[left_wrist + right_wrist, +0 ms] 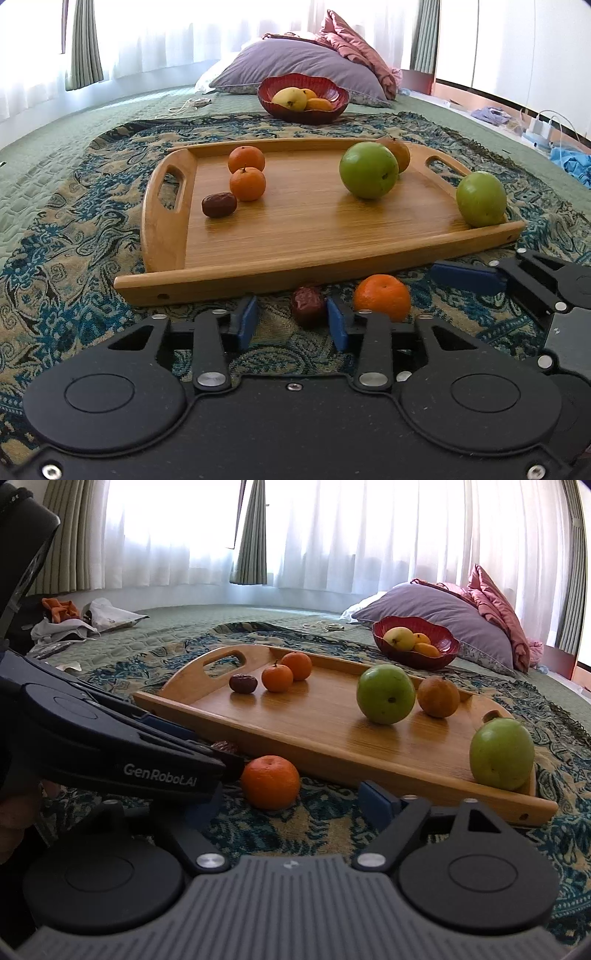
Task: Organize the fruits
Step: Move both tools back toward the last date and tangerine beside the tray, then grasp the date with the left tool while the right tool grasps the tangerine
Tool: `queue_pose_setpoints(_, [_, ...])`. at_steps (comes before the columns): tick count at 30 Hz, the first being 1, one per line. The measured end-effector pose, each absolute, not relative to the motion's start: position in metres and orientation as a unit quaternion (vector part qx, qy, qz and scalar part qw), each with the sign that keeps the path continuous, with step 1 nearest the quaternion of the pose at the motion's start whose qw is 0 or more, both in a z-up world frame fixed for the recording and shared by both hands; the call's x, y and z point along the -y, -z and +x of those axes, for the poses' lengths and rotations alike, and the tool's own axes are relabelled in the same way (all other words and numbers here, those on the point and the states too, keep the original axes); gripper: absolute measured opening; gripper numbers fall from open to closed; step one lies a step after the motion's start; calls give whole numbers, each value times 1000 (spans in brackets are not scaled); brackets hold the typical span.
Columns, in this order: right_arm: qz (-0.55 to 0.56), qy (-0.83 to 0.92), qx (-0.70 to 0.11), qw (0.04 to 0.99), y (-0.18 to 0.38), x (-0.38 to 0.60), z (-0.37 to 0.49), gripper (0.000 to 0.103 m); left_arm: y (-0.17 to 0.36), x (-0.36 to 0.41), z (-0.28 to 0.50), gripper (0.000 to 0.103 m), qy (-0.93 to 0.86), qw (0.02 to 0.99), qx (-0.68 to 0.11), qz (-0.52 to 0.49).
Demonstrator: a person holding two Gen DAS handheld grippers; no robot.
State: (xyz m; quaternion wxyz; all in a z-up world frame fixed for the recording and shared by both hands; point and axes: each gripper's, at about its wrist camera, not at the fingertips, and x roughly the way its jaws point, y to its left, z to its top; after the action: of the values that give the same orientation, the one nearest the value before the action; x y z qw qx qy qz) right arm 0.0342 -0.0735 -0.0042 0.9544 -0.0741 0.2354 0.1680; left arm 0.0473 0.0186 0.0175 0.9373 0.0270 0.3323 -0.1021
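Note:
A dark red date [308,304] lies on the patterned cloth just before the wooden tray [314,260]. My left gripper [292,323] is open around it: the right pad is close beside the date, the left pad stands apart. A loose tangerine [382,297] sits right of the date. My right gripper [291,806] is open behind that tangerine [271,782], its left finger hidden by the left gripper [218,755]. On the tray [332,762] are two tangerines [246,171], a date [219,205], two green apples [368,170] and a brownish orange fruit [439,696].
A red bowl [332,107] with yellow and orange fruit stands behind the tray, before a purple pillow [295,62]. The patterned cloth [74,229] covers a green quilted bed. Clothes and papers [74,624] lie at the far left, cables and a charger [543,125] at the right.

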Motion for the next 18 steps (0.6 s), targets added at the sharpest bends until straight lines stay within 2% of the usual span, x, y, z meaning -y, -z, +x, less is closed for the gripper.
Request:
queue_pose_setpoints(4, [-71,-176,-237,953,4,71,34,81,-18,-17,46,27,105,938,-329,26])
queue_pose_setpoints(10, [-64,-183,-238,952,5,70,34,72,-19,-18,46,24,106,938,-330,21])
queue_pose_setpoints(18, [-57,-185,-236,952,3,71,34,49,-21,-20,44,22,105,939,-328,15])
